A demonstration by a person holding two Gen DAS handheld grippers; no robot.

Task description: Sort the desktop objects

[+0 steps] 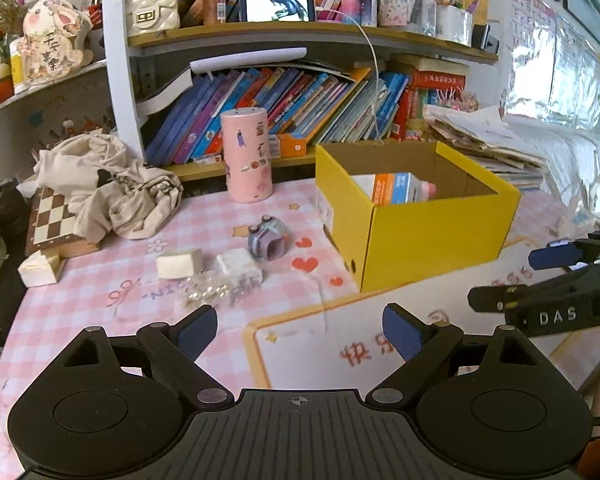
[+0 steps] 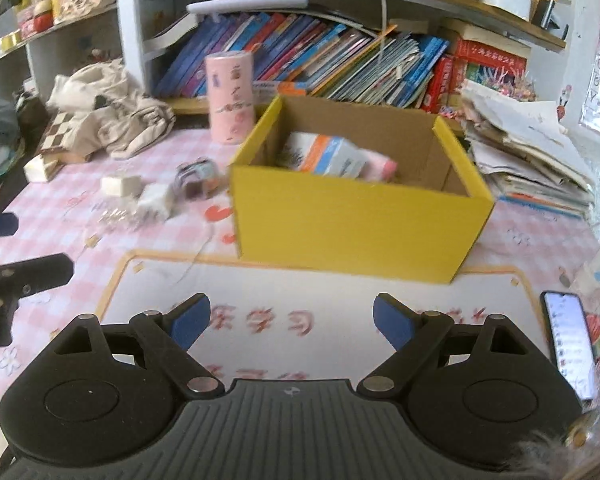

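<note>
Left gripper [image 1: 300,332], right gripper [image 2: 292,322] both spread, empty, above pink checked desk mat [image 1: 100,320]; yellow box [image 2: 356,220], bookshelf [image 1: 300,100] behind.

A two-level bookshelf [image 1: 260,38] runs along the desk's far edge, its lower level packed with leaning picture books [image 1: 300,108] and its upper level holding a quilted cream handbag [image 1: 152,10], a lit phone lying on its side [image 1: 278,7] and cups of pens [image 1: 396,4]. A crumpled beige cloth [image 1: 112,192] lies partly over a chessboard [image 1: 52,220] near the desk's left edge. At the right edge a loose stack of papers [image 2: 528,156] is piled up, and a second lit phone [image 2: 570,340] lies near the front right corner.
</note>
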